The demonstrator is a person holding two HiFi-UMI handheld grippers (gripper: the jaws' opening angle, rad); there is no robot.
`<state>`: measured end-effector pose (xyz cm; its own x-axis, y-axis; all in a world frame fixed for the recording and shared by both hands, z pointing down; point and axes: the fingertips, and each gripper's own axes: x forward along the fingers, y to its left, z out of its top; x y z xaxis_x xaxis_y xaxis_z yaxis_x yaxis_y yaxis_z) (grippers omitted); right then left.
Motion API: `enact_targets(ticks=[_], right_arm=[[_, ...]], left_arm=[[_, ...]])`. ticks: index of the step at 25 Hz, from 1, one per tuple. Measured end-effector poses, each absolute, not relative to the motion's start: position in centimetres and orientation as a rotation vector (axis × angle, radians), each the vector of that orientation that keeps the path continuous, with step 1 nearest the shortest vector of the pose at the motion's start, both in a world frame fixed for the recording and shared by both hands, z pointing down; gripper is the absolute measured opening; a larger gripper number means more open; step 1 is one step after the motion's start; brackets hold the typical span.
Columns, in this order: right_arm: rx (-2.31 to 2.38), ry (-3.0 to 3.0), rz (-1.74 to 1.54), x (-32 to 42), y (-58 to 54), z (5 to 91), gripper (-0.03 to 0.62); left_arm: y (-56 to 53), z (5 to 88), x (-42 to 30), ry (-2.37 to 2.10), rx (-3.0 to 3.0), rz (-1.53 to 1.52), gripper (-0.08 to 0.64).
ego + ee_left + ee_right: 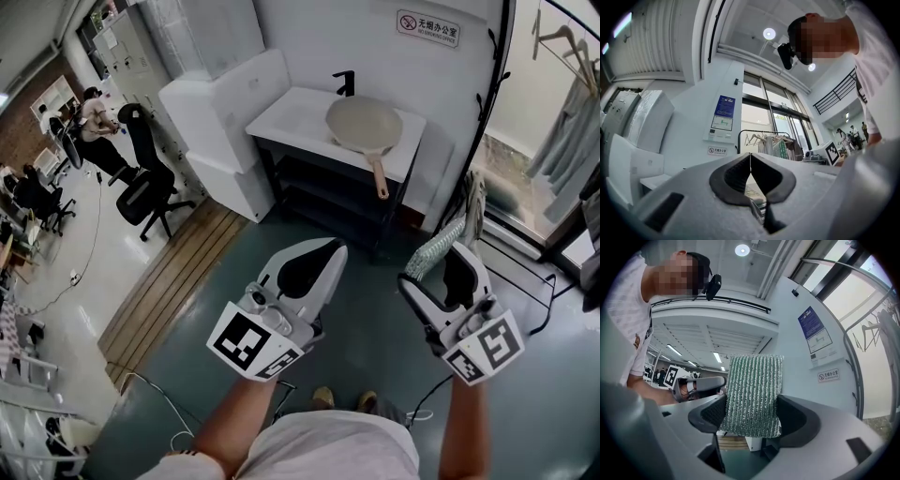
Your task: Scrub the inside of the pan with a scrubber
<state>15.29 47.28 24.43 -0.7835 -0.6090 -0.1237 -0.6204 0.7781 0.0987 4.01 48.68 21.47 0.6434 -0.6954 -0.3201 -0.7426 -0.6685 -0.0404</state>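
A beige pan (364,123) lies on a white sink counter (286,111) some way ahead, its handle (379,176) pointing toward me. My right gripper (457,255) is shut on a green striped scrubber (439,246), which stands up between the jaws (752,394). In the right gripper view, the right gripper (752,417) holds the scrubber by its lower half. My left gripper (323,247) is shut with nothing in it; its pads (761,176) meet at the tip. Both grippers hang over the grey floor, well short of the counter.
A black tap (346,82) stands behind the pan. White foam blocks (230,117) sit left of the counter, and black office chairs (145,187) stand further left beside a wooden strip (173,281). A glass door and clothes (567,122) are at right. Cables (539,309) lie on the floor.
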Motion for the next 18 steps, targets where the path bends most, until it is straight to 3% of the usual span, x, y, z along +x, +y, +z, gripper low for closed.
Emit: enact_targets(ticks=[18], right_arm=[[-1.069, 2.874, 0.212, 11.2, 45.1, 24.7, 0.345]], left_arm=[[46.5, 22.6, -2.2, 1.195, -2.687, 0.435, 0.016]])
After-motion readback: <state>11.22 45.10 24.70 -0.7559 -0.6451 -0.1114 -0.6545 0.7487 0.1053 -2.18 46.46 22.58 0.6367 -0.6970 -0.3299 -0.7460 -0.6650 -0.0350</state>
